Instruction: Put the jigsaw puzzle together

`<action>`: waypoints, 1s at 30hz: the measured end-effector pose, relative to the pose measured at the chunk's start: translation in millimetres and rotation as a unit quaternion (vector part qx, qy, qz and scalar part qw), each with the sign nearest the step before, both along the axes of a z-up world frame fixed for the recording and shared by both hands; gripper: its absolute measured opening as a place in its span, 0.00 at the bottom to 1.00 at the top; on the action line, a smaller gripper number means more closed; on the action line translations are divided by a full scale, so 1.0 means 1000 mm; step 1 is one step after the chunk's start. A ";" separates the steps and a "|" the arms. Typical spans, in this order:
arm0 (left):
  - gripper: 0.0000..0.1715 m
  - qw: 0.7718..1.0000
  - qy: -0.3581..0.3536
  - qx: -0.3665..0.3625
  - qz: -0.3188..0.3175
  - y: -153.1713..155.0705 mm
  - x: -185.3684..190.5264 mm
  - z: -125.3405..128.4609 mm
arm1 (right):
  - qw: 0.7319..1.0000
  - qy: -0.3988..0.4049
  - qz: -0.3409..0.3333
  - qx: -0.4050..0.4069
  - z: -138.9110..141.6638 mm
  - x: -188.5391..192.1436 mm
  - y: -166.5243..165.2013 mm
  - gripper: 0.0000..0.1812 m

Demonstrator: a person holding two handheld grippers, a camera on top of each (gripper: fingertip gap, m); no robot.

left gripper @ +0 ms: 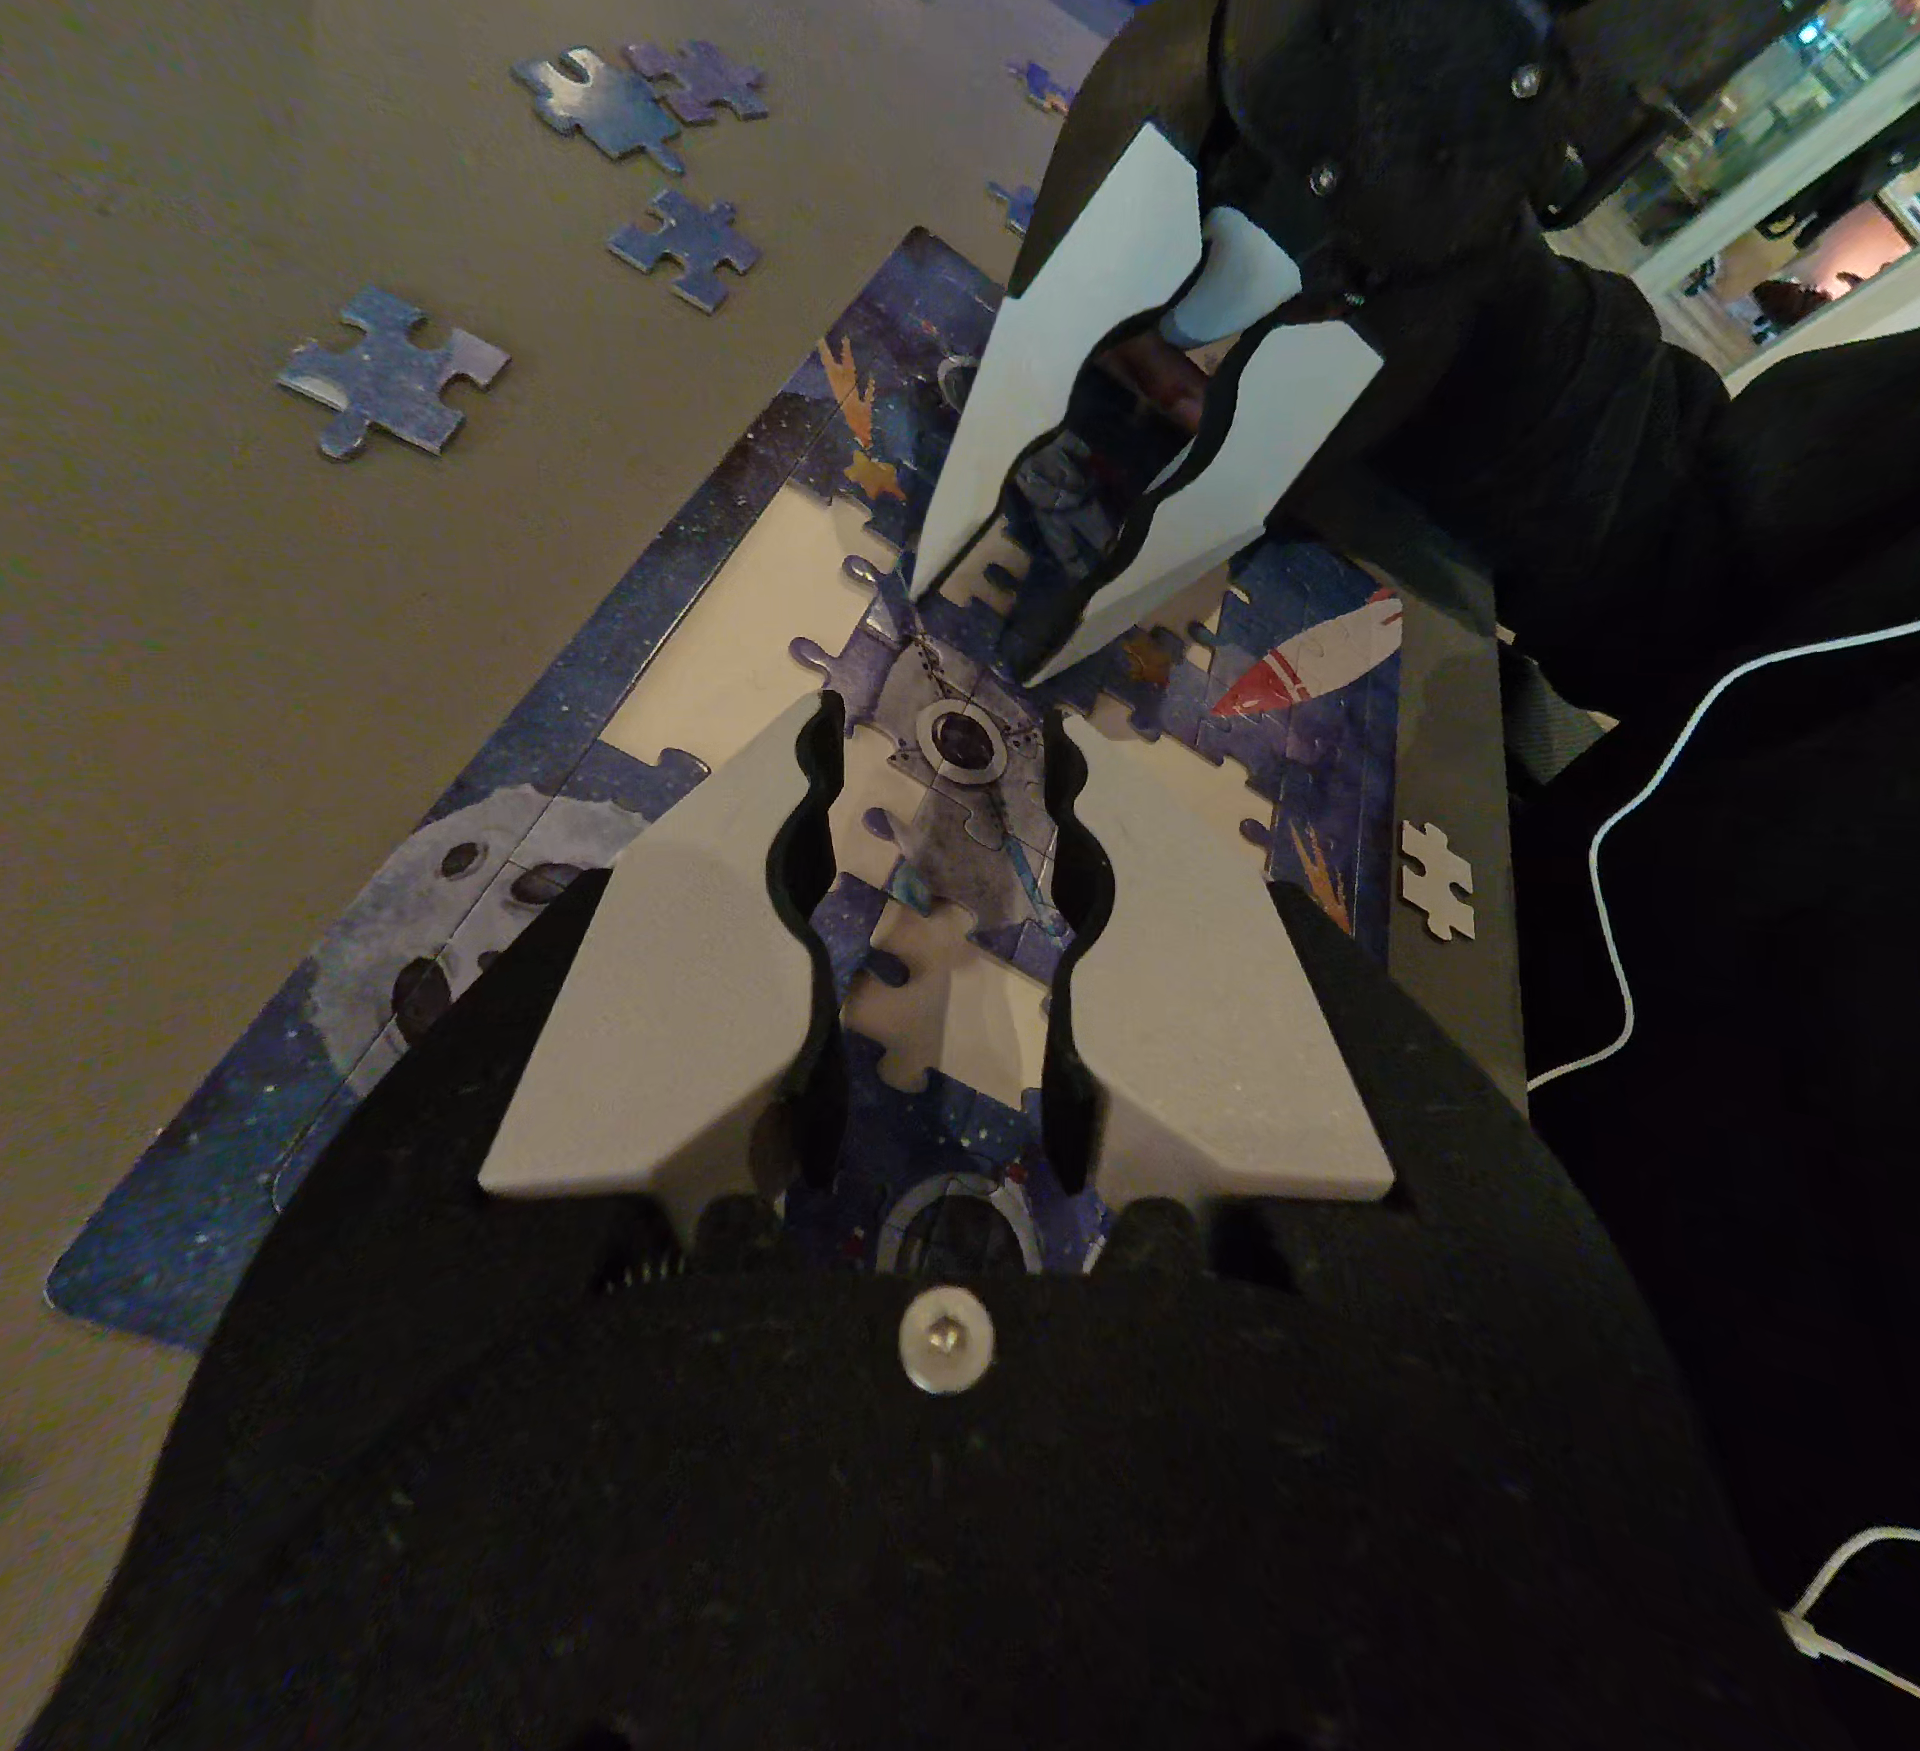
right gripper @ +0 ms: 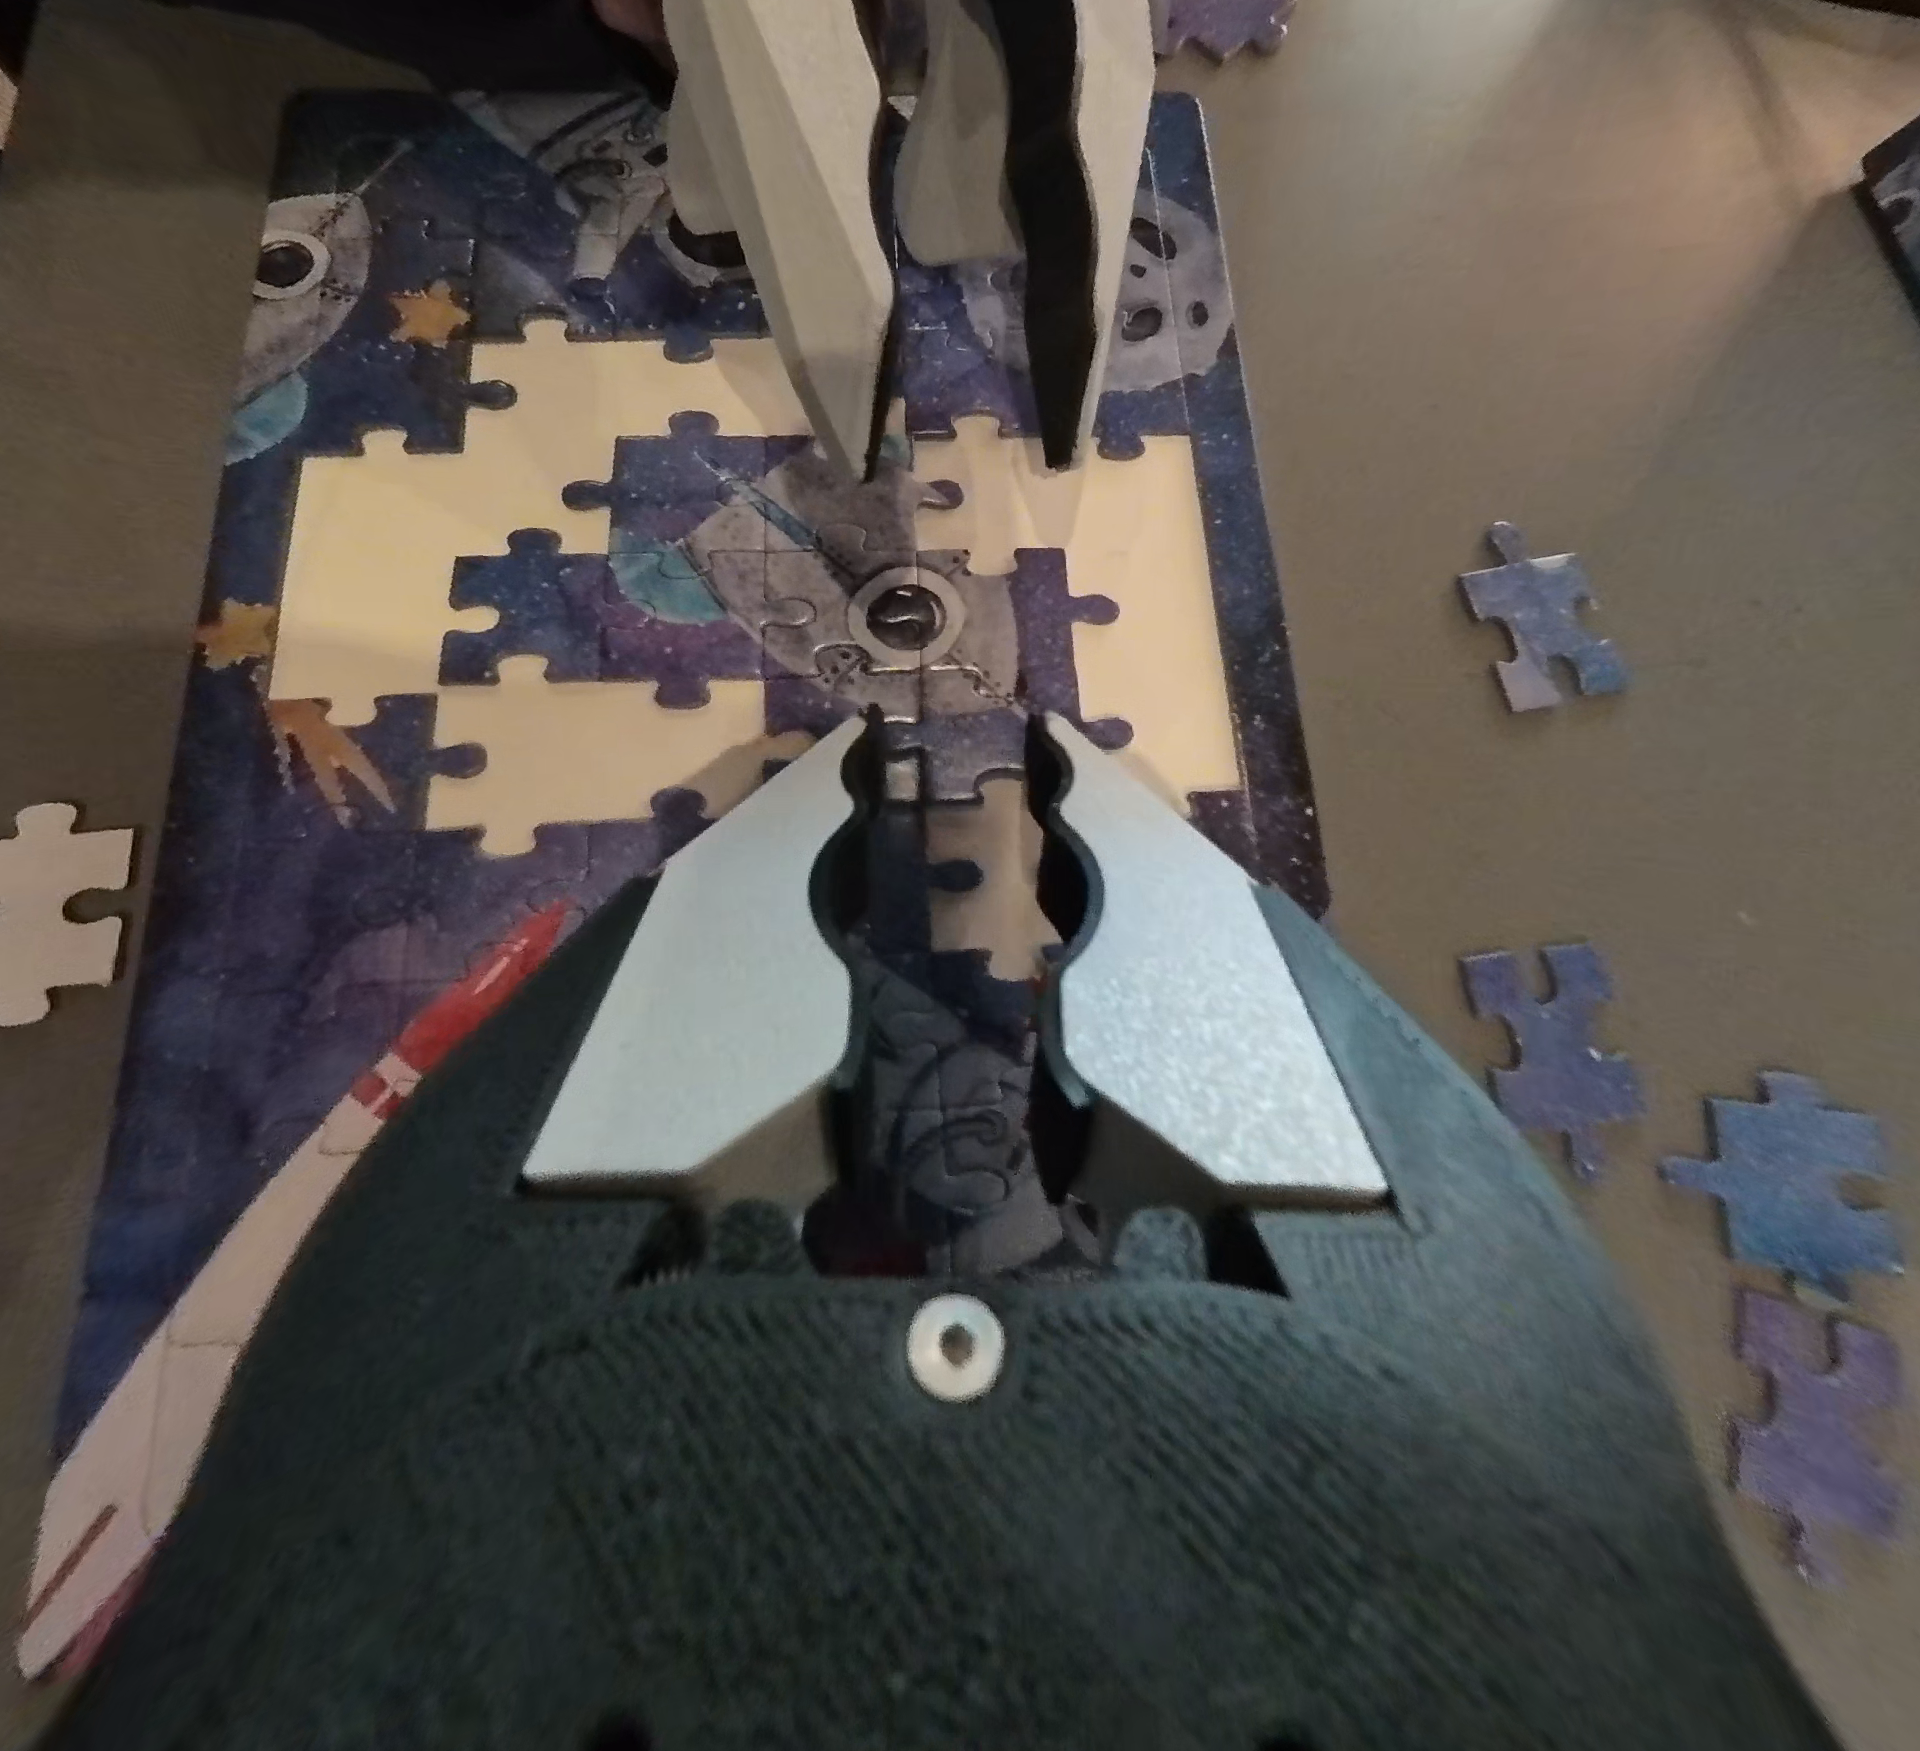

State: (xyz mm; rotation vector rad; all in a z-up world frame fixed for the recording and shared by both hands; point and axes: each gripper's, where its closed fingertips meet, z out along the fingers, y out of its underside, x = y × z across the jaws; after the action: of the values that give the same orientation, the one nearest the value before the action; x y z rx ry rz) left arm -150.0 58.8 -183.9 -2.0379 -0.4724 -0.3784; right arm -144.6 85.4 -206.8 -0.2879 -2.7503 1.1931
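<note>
Blue-and-purple cardboard fills the left wrist view: the rectangular space-themed jigsaw puzzle board [left gripper: 665, 621] lies flat on the matte grey tabletop [left gripper: 208, 558], its border built and cream gaps open around a central island of joined pieces [left gripper: 961, 766]. The left gripper [left gripper: 940, 714] hangs over that island, jaws apart and empty, while at 12 o'clock the right gripper [left gripper: 977, 636] stands steeply with its tips down on the island's far edge. Loose blue pieces [left gripper: 395, 371] wait toward 10 o'clock, and a white face-down piece [left gripper: 1437, 880] sits at 3 o'clock on a dark ledge. In the right wrist view the right gripper's [right gripper: 951, 719] jaws are also apart, holding nothing, tips resting on the island [right gripper: 790, 600]; the left gripper [right gripper: 961, 454] comes in from 12 o'clock. More loose pieces [right gripper: 1543, 615] lie at 3 to 4 o'clock. The step looks like seating or shifting the island: press evenly with both tips, keep it flat, and slide it until its tabs meet the border.
</note>
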 end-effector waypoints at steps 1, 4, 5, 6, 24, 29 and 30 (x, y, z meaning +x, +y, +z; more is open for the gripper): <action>0.21 1.000 0.000 0.000 0.000 0.000 0.000 0.000 | 1.000 0.001 0.000 0.001 0.000 0.000 0.000 0.15; 0.21 1.000 0.000 0.001 0.000 0.000 0.000 0.000 | 1.000 0.004 -0.001 -0.001 0.002 0.000 0.001 0.15; 0.21 1.000 -0.001 0.001 0.000 0.000 0.000 0.000 | 1.000 0.002 0.000 -0.005 0.003 0.001 0.001 0.15; 0.21 1.000 0.000 0.001 0.000 0.000 0.000 0.000 | 1.000 -0.002 0.000 -0.007 0.003 0.001 0.000 0.15; 0.21 1.000 0.005 0.000 0.000 0.000 0.000 0.001 | 1.000 -0.005 -0.020 -0.001 0.000 -0.006 0.009 0.07; 0.20 1.000 0.015 0.002 -0.001 0.000 0.001 0.002 | 0.999 0.006 -0.032 -0.035 0.014 -0.012 0.010 0.06; 0.20 1.000 0.019 0.007 -0.001 0.000 0.001 0.004 | 0.997 0.024 -0.047 -0.052 0.023 -0.019 0.013 0.06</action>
State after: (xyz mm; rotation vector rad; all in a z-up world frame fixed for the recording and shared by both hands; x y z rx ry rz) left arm -148.9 58.6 -179.7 -2.0295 -0.4435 -0.3416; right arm -163.9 98.7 -184.0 -0.3899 -2.6077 1.3044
